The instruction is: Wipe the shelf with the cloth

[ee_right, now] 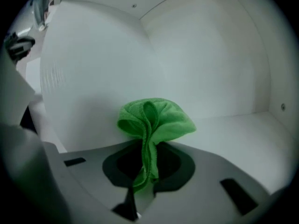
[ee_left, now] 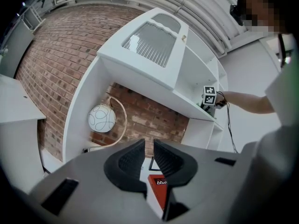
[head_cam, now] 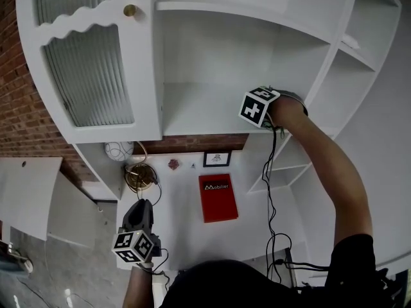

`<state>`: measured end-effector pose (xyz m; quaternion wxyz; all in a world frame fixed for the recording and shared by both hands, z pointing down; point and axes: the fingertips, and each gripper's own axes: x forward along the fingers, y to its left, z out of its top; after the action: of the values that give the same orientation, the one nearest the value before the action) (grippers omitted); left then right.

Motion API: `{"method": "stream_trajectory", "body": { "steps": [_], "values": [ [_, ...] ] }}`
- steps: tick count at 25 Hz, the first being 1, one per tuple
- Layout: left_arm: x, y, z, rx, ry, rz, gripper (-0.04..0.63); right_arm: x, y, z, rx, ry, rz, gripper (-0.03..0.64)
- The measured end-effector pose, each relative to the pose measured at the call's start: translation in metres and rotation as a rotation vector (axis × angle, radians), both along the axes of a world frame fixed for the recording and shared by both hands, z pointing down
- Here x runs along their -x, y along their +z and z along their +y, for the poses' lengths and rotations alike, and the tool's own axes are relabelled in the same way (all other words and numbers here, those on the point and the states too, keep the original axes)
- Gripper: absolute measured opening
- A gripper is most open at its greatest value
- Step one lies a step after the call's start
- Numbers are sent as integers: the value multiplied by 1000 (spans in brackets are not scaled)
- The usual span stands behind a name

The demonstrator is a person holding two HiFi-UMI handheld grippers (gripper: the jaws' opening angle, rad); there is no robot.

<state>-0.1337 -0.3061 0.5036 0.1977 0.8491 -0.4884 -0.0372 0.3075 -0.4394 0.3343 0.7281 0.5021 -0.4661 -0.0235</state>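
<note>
Jaws on my right gripper [ee_right: 145, 164] are clenched on the green cloth [ee_right: 156, 118]. A pinched strip runs down between them and the rest fans out past the tips, close against the rear wall of the white shelf [ee_right: 233, 134]. I see my left gripper [ee_left: 149, 149] low over the desk [head_cam: 183, 220], its jaws nearly together with nothing between them, and the red book [ee_left: 159, 192] just beyond

Two claws, left claw [ee_left: 148, 146] and right claw [ee_right: 150, 148], are showing, alongside one green cloth [ee_right: 156, 118], one red book [head_cam: 217, 197], one globe lamp [ee_left: 102, 118], one framed picture [head_cam: 217, 158].
</note>
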Motion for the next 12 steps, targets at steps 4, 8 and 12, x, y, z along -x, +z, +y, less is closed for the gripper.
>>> {"method": "stream_trajectory", "body": {
  "steps": [4, 8, 12],
  "values": [
    [-7, -5, -6, -20, 24, -24, 57, 1, -6, 0, -3, -44, 144, 48],
    [-20, -28, -20, -84, 45, -66, 57, 48, -33, -20, -184, -198, 36, 49],
    [-52, -57, -24, -153, 86, -95, 57, 120, -74, -27, -365, -416, -119, 49]
  ]
}}
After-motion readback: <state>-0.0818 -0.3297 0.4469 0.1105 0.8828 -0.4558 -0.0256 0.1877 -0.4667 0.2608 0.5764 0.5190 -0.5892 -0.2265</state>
